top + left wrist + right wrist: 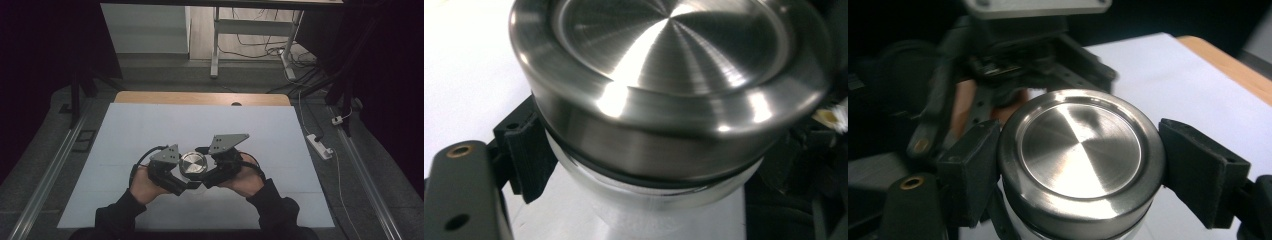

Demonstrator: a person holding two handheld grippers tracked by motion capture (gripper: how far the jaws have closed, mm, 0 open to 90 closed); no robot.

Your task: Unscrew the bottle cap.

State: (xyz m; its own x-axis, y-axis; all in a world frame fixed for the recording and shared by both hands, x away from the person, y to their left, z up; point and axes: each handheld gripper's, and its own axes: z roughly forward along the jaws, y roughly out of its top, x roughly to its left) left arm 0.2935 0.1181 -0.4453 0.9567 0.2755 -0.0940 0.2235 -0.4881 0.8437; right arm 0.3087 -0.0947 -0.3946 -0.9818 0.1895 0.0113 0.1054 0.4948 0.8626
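Forearms in dark sleeves enter from the bottom of the high view and angle inward, so the two hands meet near the front middle of the white-covered desk (150, 130). Left gripper (181, 181) and right gripper (206, 177) both point toward the centre, grey three-cornered plates on top, with a round jar with a brushed steel lid (193, 164) between them.

Left gripper view: jaws clenched on the jar's pale body just below the lid (674, 75); one black pad touches the wall under the lid's dark sealing band, the other is lost in shadow at the right edge.

Right gripper view: jaws grasping the lid (1080, 160) itself, one black pad pressed on each side of its rim. The left gripper (998, 90) sits behind the jar, blurred.

Jar stands upright over the desk; whether its base rests on the surface cannot be told, as the grippers cover it. Jar body is cut off at the bottom of both gripper views. Contents not visible.
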